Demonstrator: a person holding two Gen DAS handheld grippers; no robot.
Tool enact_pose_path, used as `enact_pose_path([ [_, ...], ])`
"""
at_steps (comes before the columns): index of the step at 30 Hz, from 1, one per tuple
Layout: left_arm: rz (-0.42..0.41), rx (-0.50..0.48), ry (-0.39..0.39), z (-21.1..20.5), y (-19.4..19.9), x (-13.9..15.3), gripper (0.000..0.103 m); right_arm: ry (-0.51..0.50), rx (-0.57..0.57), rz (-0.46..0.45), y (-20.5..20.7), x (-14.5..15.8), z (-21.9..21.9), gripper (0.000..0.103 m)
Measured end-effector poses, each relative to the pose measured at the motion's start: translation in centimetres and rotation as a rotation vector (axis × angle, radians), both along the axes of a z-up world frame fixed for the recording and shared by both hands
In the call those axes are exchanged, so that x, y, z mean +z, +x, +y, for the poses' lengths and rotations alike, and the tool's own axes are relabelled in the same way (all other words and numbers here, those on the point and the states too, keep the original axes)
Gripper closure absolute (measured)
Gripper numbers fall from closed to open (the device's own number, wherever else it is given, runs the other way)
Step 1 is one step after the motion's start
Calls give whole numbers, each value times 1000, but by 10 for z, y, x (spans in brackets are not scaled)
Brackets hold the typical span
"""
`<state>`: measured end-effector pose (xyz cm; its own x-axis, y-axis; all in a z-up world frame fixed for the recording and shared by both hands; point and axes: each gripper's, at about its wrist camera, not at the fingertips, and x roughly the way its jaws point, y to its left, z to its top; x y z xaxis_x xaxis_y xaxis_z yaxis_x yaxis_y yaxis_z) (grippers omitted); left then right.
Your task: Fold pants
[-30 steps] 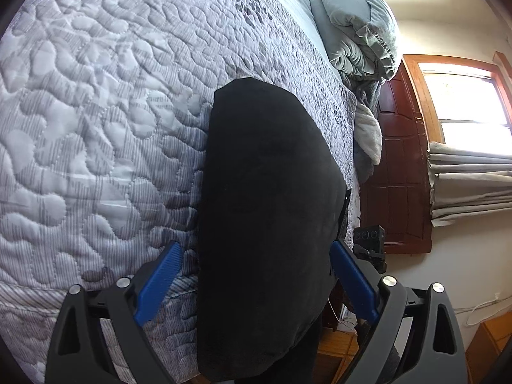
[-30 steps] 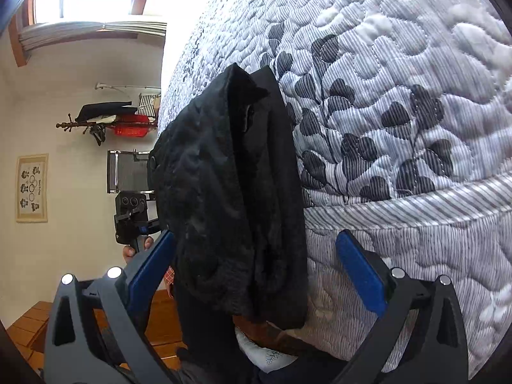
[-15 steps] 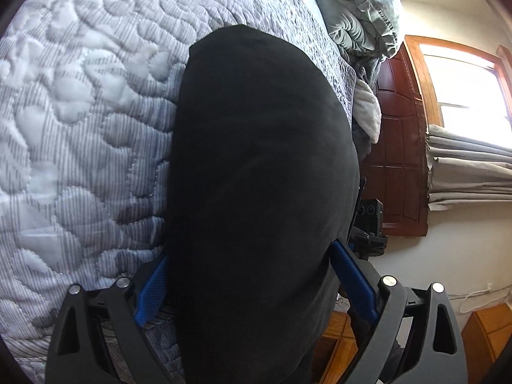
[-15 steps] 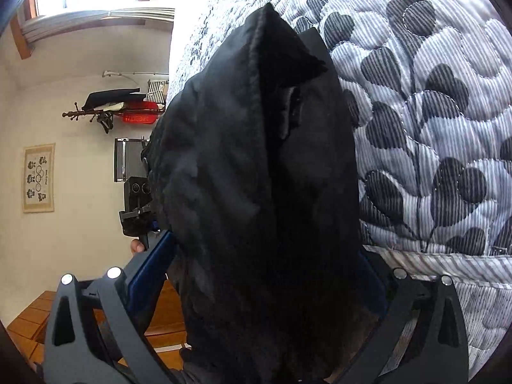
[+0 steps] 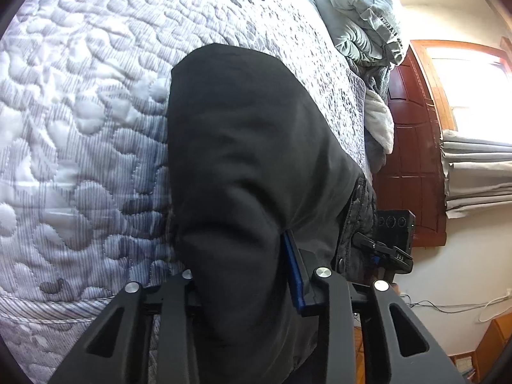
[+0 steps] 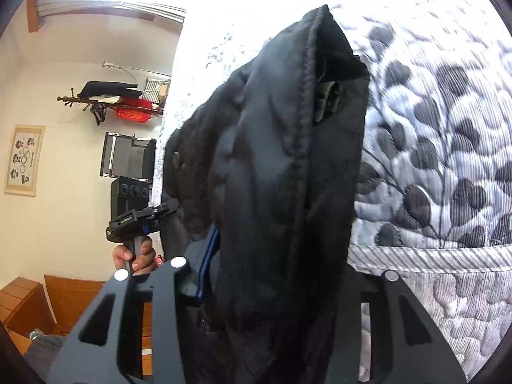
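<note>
Clamping black cloth, your left claw [image 5: 243, 256] has its jaws drawn in on a bunched fold of the pants [image 5: 256, 147], with 1 blue pad [image 5: 292, 268] showing at the edge of the fabric. Your right claw [image 6: 275, 275] is likewise clenched on the pants [image 6: 288, 166], a thick seam running up the middle of the gathered cloth and 1 blue pad [image 6: 208, 256] pressed against its side. The pants lie at the near edge of the bed [image 5: 80, 112], their lower part hanging over that edge, the rest spread on the quilted cover. From the right wrist view, you can see your other hand [image 6: 134, 256] gripping its handle beside the bed's edge. Grey pillows [image 5: 355, 28] are heaped at the far end of the bed.
</note>
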<state>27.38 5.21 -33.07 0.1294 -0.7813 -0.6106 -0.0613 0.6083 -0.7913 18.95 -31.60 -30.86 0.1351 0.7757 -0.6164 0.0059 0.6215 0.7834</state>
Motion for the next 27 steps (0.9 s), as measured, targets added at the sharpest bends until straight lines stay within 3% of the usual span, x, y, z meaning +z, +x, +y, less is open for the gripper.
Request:
enact_pose_path([
  [7, -45, 37, 24, 28, 26, 30, 70, -16, 78, -79, 45, 39, 33, 61],
  [12, -65, 71, 49, 55, 72, 44, 70, -27, 107, -94, 102, 50, 58, 61],
  [20, -36, 118, 78, 95, 153, 35, 70, -44, 127, -76, 194, 37, 92, 61],
  [27, 53, 139, 64, 125, 199, -5, 70, -46, 129, -13, 241, -1, 102, 61],
])
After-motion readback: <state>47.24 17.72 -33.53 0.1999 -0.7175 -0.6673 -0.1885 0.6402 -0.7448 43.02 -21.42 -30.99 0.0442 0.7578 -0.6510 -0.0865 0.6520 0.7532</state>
